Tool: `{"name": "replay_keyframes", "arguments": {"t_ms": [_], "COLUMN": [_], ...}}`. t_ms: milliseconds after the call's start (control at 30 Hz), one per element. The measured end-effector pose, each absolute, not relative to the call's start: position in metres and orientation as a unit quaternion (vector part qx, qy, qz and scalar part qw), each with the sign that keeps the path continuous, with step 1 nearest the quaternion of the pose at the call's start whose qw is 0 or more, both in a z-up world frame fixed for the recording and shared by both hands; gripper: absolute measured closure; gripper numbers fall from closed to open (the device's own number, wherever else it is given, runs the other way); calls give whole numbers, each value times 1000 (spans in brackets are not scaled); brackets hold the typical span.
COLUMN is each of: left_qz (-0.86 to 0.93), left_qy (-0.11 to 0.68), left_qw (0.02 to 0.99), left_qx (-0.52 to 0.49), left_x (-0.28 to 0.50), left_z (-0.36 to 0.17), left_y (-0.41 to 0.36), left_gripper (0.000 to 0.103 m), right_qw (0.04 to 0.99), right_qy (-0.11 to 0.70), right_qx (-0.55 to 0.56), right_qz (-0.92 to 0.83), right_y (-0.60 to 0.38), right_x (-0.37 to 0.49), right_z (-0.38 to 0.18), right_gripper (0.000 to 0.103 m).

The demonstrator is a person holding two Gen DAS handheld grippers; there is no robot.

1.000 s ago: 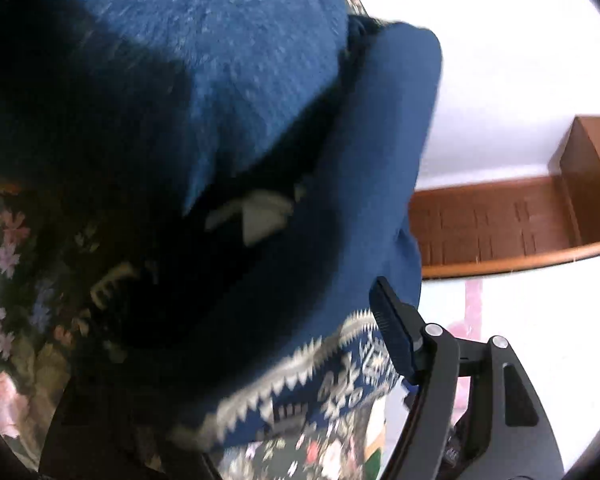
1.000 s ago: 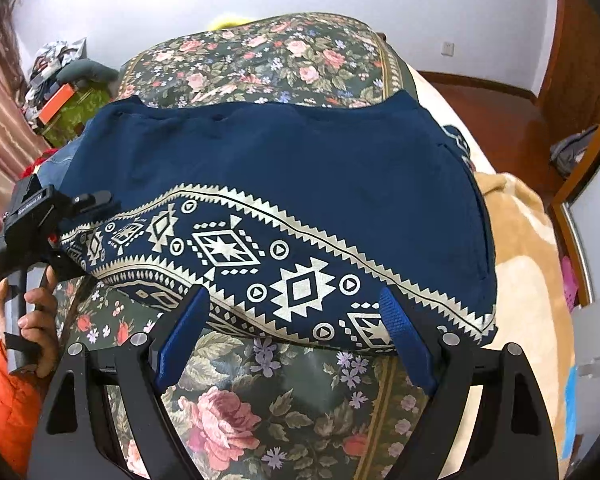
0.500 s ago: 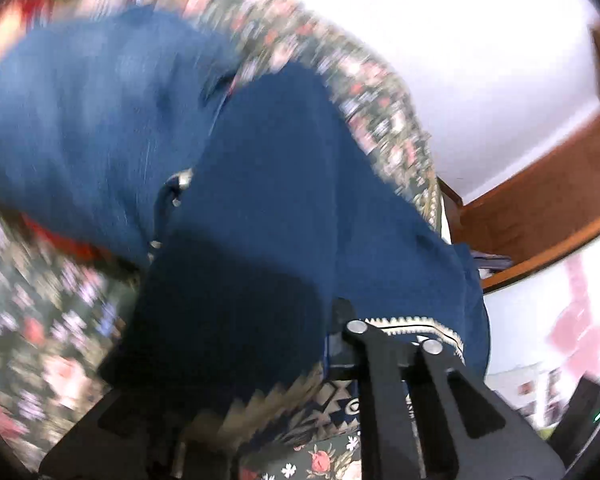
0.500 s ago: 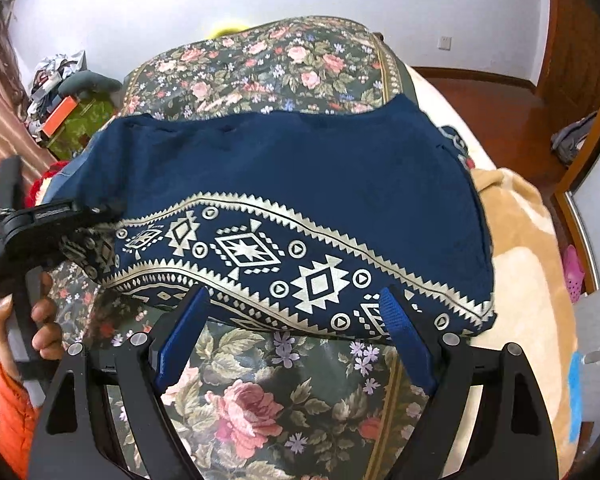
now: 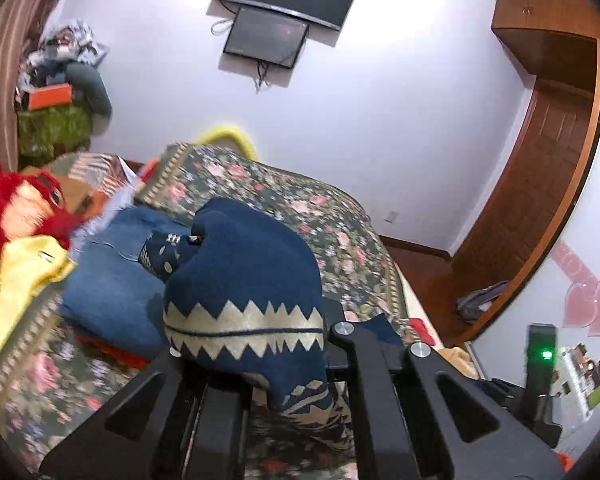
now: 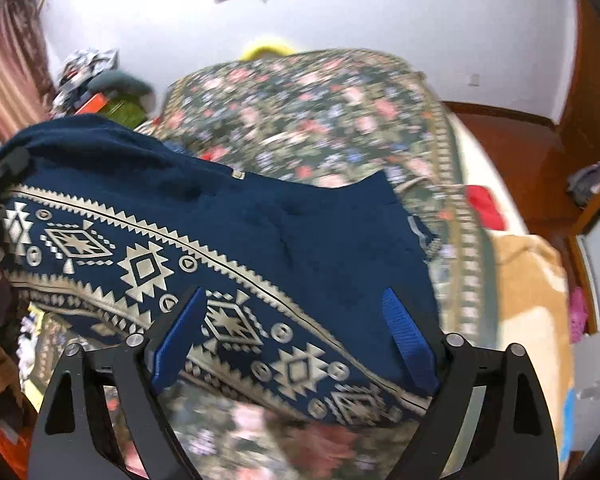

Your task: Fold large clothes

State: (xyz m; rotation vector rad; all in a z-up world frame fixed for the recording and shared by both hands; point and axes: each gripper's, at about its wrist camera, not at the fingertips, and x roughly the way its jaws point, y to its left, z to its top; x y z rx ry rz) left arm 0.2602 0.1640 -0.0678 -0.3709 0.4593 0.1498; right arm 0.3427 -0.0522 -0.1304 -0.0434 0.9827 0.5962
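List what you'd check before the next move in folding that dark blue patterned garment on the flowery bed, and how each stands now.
1. Left gripper clamped on the blue garment: ok, its jaws just closed on a patterned edge.
2. That edge lifted off the floral bedspread: ok.
3. Right gripper open: ok.
4. Right gripper holding cloth: not ok, pads apart.
5. Garment lying smooth: not ok, bunched.
6. Jeans clear of the fold: cannot tell.
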Motion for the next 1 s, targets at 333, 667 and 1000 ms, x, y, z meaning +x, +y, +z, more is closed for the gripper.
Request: {"name": "replay_keyframes", "arguments": {"t_ms": [333, 667, 1000], "left_qz": [83, 15, -93], "left_qy": [283, 302, 405], "left_qw": [944, 945, 908], "left_qx": [-147, -124, -44], "left_x": [261, 295, 350], "left_z": [-113, -108, -169], "left_y": [149, 80, -51], "left_gripper": [99, 99, 99], "right_qw": [766, 781, 809], "right_qy": [541, 525, 553], "right_qx": [-76, -10, 54], "right_qz": [338, 338, 191], "right_y": [25, -48, -187], "right_x": [321, 329, 344], "right_z": [-205, -186, -204], "right_gripper": [15, 15, 14]}}
